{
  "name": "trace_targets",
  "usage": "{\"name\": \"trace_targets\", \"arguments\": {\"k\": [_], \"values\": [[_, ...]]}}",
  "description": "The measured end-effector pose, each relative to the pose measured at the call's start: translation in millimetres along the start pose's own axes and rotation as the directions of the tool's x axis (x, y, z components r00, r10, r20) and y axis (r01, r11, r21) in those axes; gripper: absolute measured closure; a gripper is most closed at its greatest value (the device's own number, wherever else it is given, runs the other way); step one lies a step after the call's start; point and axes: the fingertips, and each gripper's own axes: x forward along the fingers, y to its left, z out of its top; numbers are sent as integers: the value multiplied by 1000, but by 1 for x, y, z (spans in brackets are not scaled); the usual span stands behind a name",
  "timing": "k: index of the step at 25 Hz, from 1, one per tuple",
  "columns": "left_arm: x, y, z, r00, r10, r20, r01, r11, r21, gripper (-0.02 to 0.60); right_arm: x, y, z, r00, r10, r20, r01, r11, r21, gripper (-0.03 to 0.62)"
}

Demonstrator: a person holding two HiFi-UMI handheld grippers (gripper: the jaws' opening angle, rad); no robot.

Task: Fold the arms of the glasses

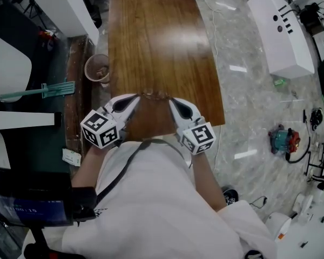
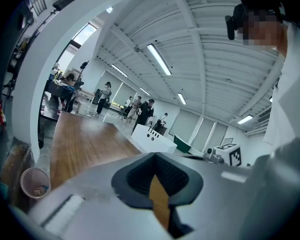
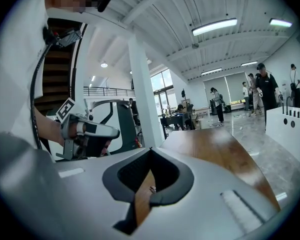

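A person in a white shirt (image 1: 167, 198) stands at the near end of a glossy brown wooden table (image 1: 156, 36), holding a grey-and-white two-jaw gripper in each hand; each gripper carries a cube with black-and-white square markers. The thin brown-framed glasses (image 1: 154, 96) sit over the near part of the tabletop, stretched crosswise between the two gripper tips; the frame is too slight to tell how its arms lie.

The left gripper (image 1: 136, 97) points inward from the left; its jaws are closed together, tips meeting, with only a sliver of wood colour showing in the gap behind them; the left end of the glasses meets its tip, so it seems to pinch the frame there. The right gripper (image 1: 171, 101) points inward from the right, mirroring the left; its jaws are likewise pressed together, and in the right gripper view a small pale bit (image 3: 151, 188) sits nipped in the narrow gap; the right end of the glasses meets its tip.

Just beside the table's left edge stands a round pinkish cup (image 1: 98, 68); further left a teal long-handled broom (image 1: 48, 90) lies flat. To the right, on the pale marbled floor (image 1: 248, 90), stand a long white box-shaped cabinet (image 1: 283, 34) and, well apart from it, a teal-and-red power tool (image 1: 284, 140).
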Motion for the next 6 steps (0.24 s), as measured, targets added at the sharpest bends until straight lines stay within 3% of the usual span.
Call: {"name": "trace_targets", "arguments": {"k": [6], "values": [[-9, 1, 4, 1000, 4, -5, -4, 1000, -4, 575, 5, 5, 0, 999, -4, -32, 3, 1000, -29, 586]]}}
